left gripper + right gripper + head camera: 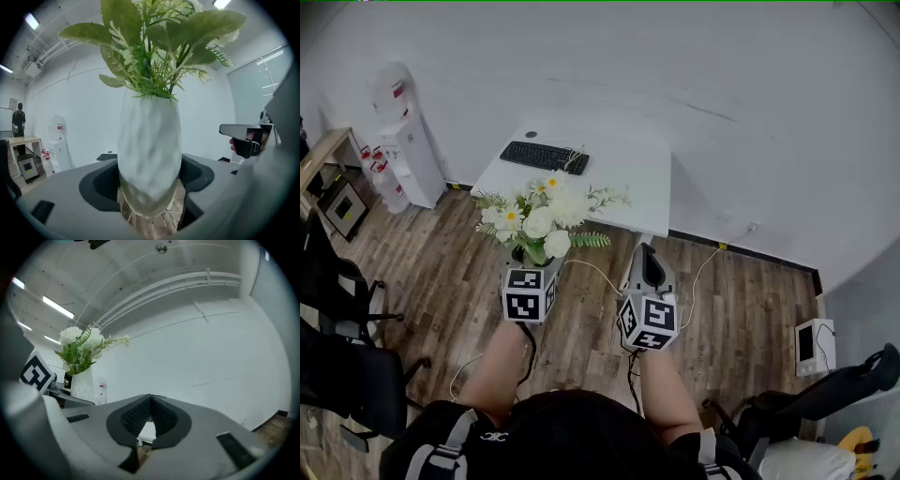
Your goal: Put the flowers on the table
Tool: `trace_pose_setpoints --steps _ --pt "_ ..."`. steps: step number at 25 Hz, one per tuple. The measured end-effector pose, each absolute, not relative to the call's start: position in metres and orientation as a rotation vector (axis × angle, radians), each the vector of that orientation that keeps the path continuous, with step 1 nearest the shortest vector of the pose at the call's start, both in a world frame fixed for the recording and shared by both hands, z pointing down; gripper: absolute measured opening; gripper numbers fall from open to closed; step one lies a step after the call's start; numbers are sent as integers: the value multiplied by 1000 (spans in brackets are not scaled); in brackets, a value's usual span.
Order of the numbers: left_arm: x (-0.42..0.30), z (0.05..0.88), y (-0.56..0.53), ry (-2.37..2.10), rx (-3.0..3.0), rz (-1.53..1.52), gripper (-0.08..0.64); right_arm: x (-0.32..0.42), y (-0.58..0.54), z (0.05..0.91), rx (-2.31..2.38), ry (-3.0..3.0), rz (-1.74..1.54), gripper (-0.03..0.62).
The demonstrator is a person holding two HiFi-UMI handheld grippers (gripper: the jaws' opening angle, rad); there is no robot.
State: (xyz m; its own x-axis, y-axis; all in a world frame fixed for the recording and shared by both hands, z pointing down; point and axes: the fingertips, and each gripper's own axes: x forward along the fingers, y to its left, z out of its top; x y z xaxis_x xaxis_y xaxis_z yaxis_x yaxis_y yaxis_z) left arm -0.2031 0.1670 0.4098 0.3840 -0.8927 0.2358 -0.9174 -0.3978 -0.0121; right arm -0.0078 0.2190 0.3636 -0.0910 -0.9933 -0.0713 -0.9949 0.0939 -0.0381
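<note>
left gripper [530, 269] — clamped on upright white vase [150, 154] of flowers [542, 216] | table [623, 183] straight ahead, nearer this gripper | right gripper [646, 258] — jaws together, empty

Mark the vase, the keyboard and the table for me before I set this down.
vase [150, 150], left gripper view, middle of its white body.
keyboard [546, 156], head view, centre of the keys.
table [628, 164], head view, bare white top to the right of the keyboard.
</note>
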Motion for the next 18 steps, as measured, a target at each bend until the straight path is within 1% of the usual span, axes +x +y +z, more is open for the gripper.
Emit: trace_pose_setpoints --steps 18 --pt "-207 405 168 -1640 2533 306 374 -13 219 370 -2085 2243 6 0"
